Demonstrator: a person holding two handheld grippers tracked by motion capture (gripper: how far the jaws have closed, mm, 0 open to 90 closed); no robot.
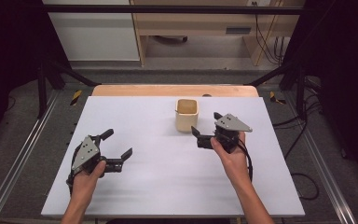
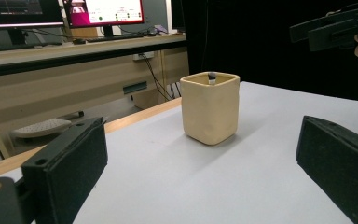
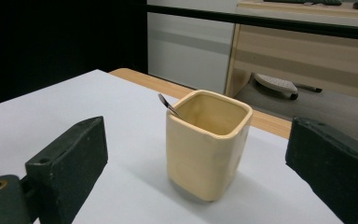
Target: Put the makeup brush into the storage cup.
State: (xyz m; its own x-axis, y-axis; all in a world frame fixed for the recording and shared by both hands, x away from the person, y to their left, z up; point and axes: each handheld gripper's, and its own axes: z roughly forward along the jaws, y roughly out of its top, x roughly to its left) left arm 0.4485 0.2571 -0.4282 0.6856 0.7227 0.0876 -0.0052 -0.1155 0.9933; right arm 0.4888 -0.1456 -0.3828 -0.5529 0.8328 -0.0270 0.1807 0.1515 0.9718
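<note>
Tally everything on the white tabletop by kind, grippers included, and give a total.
Cup: 1, cream, square, upright
Utensil handle: 1, thin metal, standing in the cup; the rest is hidden
Grippers: 2, left gripper and right gripper, both hand-held, jaws spread, holding nothing
Total: 4

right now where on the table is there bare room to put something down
The white table is bare left of the cream cup, between the two tools, and along the near edge. It is crowded only right of the cup, where the right tool sits close.
</note>
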